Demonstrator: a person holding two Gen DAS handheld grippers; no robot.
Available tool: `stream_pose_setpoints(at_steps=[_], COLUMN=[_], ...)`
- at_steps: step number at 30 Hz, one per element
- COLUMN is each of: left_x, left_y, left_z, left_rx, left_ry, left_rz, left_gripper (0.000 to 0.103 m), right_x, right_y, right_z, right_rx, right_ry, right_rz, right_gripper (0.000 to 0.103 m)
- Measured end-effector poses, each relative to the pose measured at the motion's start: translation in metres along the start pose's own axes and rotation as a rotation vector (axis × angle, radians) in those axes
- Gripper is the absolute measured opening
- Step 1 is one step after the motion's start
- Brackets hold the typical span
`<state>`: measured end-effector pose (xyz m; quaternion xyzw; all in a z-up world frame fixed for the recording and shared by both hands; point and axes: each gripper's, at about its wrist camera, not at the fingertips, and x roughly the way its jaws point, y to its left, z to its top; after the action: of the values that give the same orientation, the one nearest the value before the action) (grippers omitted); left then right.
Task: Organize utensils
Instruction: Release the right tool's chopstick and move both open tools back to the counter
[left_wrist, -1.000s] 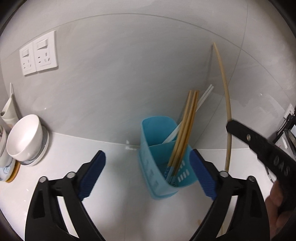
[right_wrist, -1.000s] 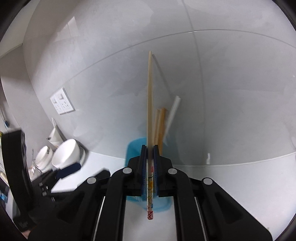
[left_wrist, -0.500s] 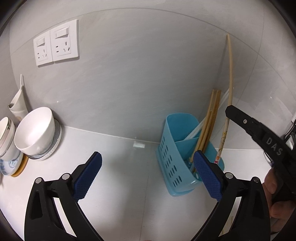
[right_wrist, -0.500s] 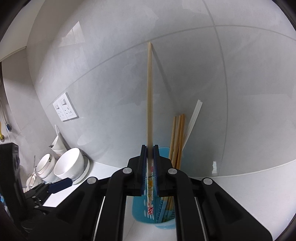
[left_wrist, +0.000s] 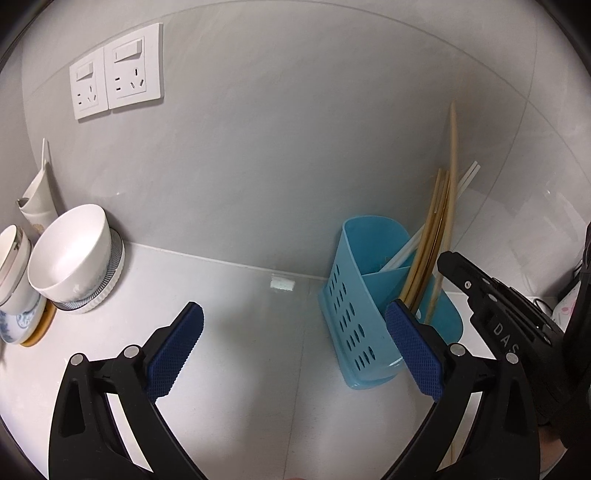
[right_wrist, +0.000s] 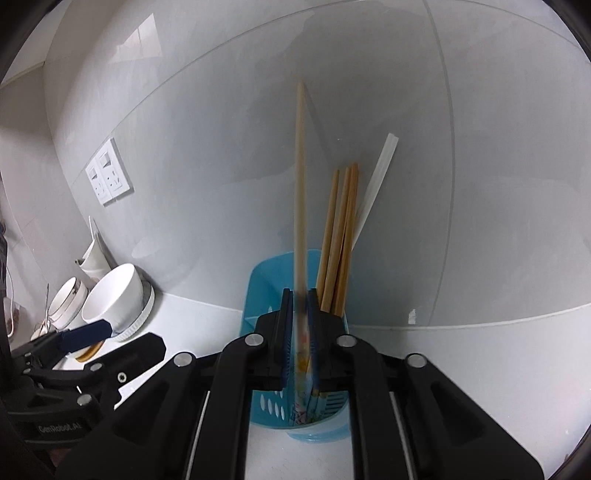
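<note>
On the counter by the far wall, the blue holder already keeps several wooden chopsticks and a white pair in its right compartment. My right gripper has just begun easing apart around one more chopstick, blurred, its painted end inside the holder. My left gripper is spread wide and empty. I judge this chopstick nearly stowed; whether more utensils wait, I can't tell.

White counter — blue caddy, bowls
</note>
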<state>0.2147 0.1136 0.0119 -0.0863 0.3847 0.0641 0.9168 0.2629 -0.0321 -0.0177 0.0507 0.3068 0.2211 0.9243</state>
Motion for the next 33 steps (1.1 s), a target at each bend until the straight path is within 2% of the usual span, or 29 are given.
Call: stream_pose_setpoints(at_steps=[3, 5, 7, 14, 17, 22, 25, 33], left_x=[0.000, -0.001, -0.004, -0.016, -0.020, -0.021, -0.021, -0.028], left_y=[0.002, 0.003, 0.003, -0.007, -0.016, -0.030, -0.037, -0.053], left_z=[-0.001, -0.001, -0.002, -0.014, -0.025, -0.050, -0.069, -0.110], left_rx=[-0.009, -0.009, -0.013, -0.012, 0.001, 0.010, 0.005, 0.026], left_ry=[0.001, 0.004, 0.007, 0.027, 0.047, 0.118, 0.171, 0.250], left_rz=[0.001, -0.005, -0.011, -0.026, -0.029, -0.050, -0.071, -0.077], left_gripper=[0.097, 0.097, 0.097, 0.097, 0.097, 0.097, 0.097, 0.097], right_x=[-0.004, -0.011, -0.019, -0.055, -0.072, -0.095, -0.105, -0.120], right_y=[0.001, 0.000, -0.004, -0.031, -0.048, -0.072, -0.082, -0.100], right_z=[0.001, 0.001, -0.001, -0.026, -0.038, -0.070, -0.091, -0.147], right_rx=[-0.016, -0.027, -0.021, -0.033, -0.015, 0.012, 0.016, 0.042], right_ry=[0.006, 0.014, 0.021, 0.101, 0.130, 0.208, 0.257, 0.421], right_rz=[-0.020, -0.054, -0.082, -0.185, -0.219, -0.284, -0.312, -0.359], right_gripper=[0.012, 0.033, 0.044, 0.076, 0.085, 0.091, 0.091, 0.091])
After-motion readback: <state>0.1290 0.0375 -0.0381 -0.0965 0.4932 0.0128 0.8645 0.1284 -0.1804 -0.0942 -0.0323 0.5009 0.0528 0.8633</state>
